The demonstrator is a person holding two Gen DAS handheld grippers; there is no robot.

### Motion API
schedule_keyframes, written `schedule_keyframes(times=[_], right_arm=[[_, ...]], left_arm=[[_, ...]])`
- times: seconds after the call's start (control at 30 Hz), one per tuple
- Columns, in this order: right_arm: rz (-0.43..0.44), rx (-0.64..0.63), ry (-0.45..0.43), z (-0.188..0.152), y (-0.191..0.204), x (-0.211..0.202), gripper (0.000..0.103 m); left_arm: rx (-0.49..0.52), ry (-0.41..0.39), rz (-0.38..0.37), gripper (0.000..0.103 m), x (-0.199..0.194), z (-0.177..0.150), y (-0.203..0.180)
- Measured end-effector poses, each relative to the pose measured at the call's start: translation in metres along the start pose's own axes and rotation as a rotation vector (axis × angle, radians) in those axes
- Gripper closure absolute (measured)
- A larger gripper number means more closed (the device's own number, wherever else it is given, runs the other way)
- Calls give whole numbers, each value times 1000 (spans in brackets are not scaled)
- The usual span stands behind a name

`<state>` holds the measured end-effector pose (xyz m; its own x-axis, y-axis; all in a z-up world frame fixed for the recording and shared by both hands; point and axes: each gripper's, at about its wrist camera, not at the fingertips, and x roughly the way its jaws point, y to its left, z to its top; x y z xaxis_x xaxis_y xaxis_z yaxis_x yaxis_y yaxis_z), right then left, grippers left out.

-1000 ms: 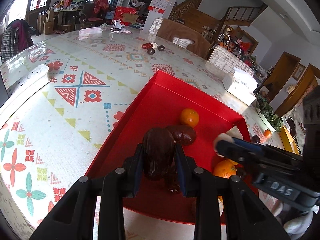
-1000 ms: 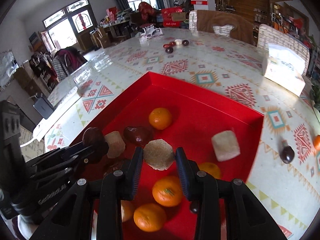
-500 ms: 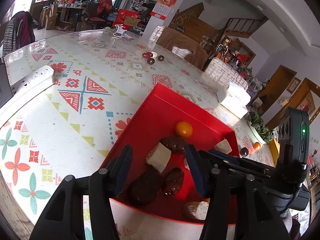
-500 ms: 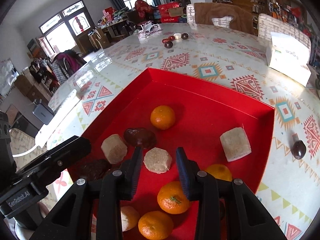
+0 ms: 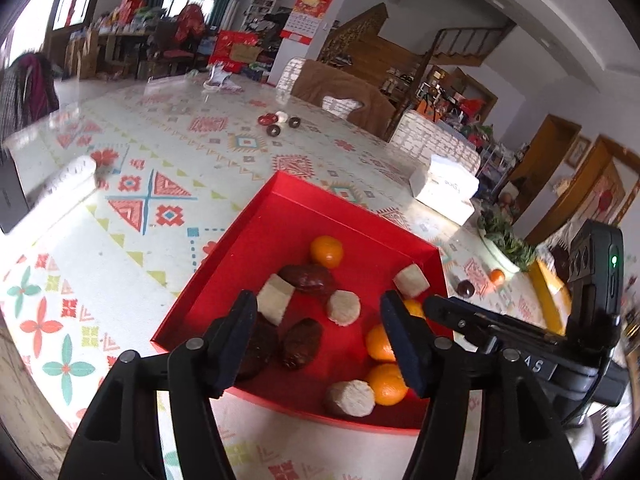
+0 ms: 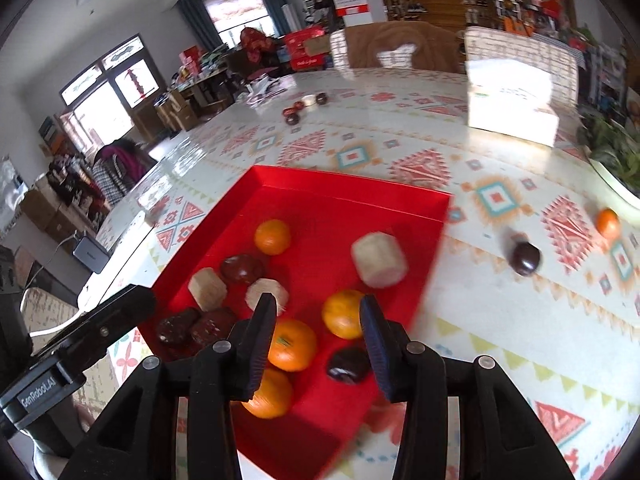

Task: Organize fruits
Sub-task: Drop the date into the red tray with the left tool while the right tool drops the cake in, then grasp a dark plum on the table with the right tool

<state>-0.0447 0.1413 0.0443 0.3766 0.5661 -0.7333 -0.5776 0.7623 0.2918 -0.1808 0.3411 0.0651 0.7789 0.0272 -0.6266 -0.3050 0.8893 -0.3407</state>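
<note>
Fruit lies in the red tray (image 5: 248, 216) below both claws; the left claw (image 5: 318, 338) and right claw (image 6: 318, 338) are opening, empty, above it.

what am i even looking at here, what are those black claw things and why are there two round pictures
Those black claws are two hand-held grippers; a person carries one in each hand, with no robot arm involved. Each gripper has a wide-angle camera looking forward along its fingers, hence two round pictures. One shows the left gripper, the other the right gripper. Each gripper also appears at the edge of the other's picture.

Both look down at a red tray on a patterned table. In the tray lie oranges, dark dates and pale cut chunks. One dark fruit and a small orange sit loose on the table.

Neither gripper holds anything: both sets of jaws are opening, above the fruit.
</note>
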Motion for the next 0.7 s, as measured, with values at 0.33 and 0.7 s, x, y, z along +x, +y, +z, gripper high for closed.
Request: schedule_keyframes(times=[0.33,0.7], right_arm=[[-15,71,-40,-20,-34,-34,54],[-43,148,-93,-37,-80,-70,47]], left_arm=[[218,-50,152,31,-14,-17,-57],[350,-29,179,30,-14,-33,-107]])
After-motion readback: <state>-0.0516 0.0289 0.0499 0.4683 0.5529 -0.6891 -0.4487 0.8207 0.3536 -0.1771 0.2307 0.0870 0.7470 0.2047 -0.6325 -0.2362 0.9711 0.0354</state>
